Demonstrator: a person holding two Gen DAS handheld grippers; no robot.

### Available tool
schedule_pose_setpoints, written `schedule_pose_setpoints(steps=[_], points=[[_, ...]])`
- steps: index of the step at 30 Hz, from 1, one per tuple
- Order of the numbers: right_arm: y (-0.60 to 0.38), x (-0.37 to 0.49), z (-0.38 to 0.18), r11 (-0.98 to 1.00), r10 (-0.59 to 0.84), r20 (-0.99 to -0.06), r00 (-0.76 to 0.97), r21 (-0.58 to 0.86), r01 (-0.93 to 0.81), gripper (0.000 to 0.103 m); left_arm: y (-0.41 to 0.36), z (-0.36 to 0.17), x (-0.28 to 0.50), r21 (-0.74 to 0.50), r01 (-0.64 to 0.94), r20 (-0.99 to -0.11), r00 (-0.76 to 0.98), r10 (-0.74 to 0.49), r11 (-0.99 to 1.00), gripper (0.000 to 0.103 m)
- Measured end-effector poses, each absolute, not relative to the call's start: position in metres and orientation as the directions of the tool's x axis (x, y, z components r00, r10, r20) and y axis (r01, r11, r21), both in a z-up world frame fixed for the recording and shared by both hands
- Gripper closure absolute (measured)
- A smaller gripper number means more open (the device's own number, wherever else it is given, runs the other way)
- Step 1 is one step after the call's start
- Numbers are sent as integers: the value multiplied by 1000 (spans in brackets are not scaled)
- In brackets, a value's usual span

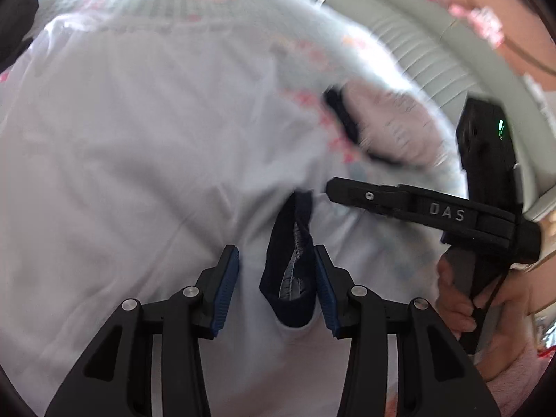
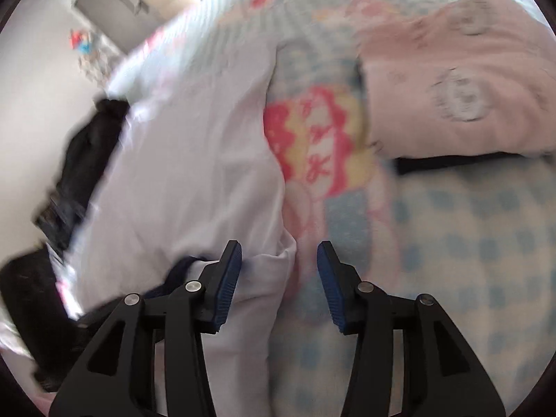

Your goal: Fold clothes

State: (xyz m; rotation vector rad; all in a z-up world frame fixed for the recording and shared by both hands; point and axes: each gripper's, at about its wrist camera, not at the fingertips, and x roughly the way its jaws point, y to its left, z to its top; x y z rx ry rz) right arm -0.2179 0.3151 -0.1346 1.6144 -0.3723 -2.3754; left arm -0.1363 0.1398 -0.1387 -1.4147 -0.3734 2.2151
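So the white shirt (image 1: 139,180) is spread flat on a bed with a blue-checked cartoon blanket (image 2: 469,243), its navy collar (image 1: 292,278) sitting right between the left tongs (image 1: 277,288). Those are partly open, pads not pressing on anything. The right tongs (image 2: 279,286) point steeply down over the shirt's edge, also partly open and holding nothing. A folded pink garment (image 2: 451,97) lies nearby on a dark one.

light: bright daylight, glare upper edge | blur: strong motion smear | edges: fisheye vignette
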Motion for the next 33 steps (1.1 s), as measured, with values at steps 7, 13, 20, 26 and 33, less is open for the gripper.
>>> schedule_pose_setpoints(steps=[7, 13, 20, 26, 33], points=[[308, -194, -123, -979, -195, -881, -431, 198, 38, 69, 118, -124, -125, -503, -251, -745, -359, 562, -827, 59], [303, -127, -64, -932, -346, -769, -538, 350, 99, 62, 61, -89, -82, -525, -262, -637, -510, 578, -810, 58], [302, -93, -118, -963, -229, -894, -385, 267, -47, 64, 39, -100, -64, -562, -227, -651, -472, 595, -795, 58], [313, -67, -81, -939, -285, -807, -517, 342, -17, 57, 93, -97, -60, -541, -347, -658, -393, 642, -766, 58], [328, -50, -115, -941, -225, -885, -408, 305, -145, 55, 116, -135, -36, -467, -345, -781, -270, 563, -814, 58]])
